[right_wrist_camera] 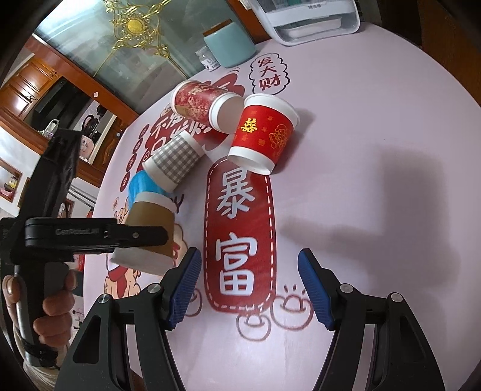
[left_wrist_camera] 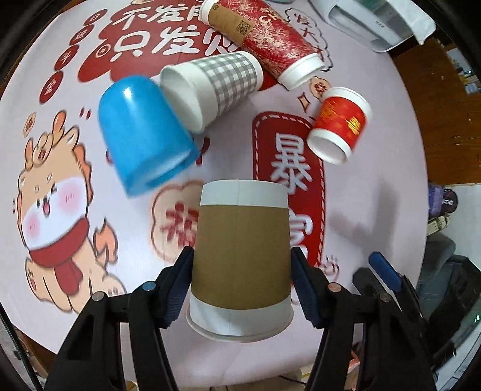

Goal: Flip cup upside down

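My left gripper (left_wrist_camera: 242, 264) is shut on a brown-sleeved white paper cup (left_wrist_camera: 240, 249), its pads on the sleeve's two sides. The cup is held above the table with its wider rim toward the camera and its base pointing away. In the right wrist view the same cup (right_wrist_camera: 150, 222) hangs tilted in the left gripper (right_wrist_camera: 141, 236) at the left. My right gripper (right_wrist_camera: 249, 282) is open and empty, low over the red banner print; it also shows at the right edge of the left wrist view (left_wrist_camera: 381, 270).
On the round printed table (left_wrist_camera: 375, 180) lie a blue plastic cup (left_wrist_camera: 141, 132), a grey checked cup (left_wrist_camera: 210, 87), a tall red patterned cup (left_wrist_camera: 264, 39) and a short red cup (left_wrist_camera: 339, 123). A white appliance (right_wrist_camera: 306, 21) and a teal jar (right_wrist_camera: 230, 45) stand at the far edge.
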Demonstrator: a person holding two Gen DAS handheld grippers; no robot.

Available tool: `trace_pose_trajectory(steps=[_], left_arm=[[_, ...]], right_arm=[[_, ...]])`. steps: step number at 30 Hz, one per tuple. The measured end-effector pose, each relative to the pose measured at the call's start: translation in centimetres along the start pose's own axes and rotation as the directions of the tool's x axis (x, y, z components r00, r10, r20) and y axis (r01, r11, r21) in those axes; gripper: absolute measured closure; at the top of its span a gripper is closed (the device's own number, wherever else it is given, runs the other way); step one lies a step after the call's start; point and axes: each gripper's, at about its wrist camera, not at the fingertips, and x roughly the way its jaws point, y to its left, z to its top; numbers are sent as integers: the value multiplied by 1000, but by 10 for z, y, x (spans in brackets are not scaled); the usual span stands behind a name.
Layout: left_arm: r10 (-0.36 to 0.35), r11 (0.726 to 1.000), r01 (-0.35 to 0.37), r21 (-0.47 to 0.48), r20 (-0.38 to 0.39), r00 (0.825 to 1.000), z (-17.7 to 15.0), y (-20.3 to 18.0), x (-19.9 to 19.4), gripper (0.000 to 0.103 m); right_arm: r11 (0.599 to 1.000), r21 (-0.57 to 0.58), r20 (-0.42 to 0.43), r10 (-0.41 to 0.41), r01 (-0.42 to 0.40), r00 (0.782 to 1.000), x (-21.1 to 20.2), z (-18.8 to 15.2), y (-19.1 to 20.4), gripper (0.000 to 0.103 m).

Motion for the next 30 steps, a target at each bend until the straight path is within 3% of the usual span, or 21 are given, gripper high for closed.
trace_pose_trajectory(steps=[9,15,21,25,30], left_arm=[[-20,1000,21,-23,44,999,-81,11,14,41],[-26,998,27,-62,15,1000,-109,20,43,41],[-17,998,19,-61,29,999,-113,20,53,38],[-28,998,31,-55,43,999,-112,20,51,23],[-21,999,24,-35,69,997,-109,19,44,22]], right_arm=[[1000,4,12,-23,23,1000,-22,-38,2,34],[999,6,-7,-42,42,999,-25,-60,-1,34],[999,11,-26,-51,51,998,-24,-74,-4,34],[999,14,-30,-48,48,998,-26,-78,-5,34],[999,3,-30,-46,46,998,-28,-76,-3,34]])
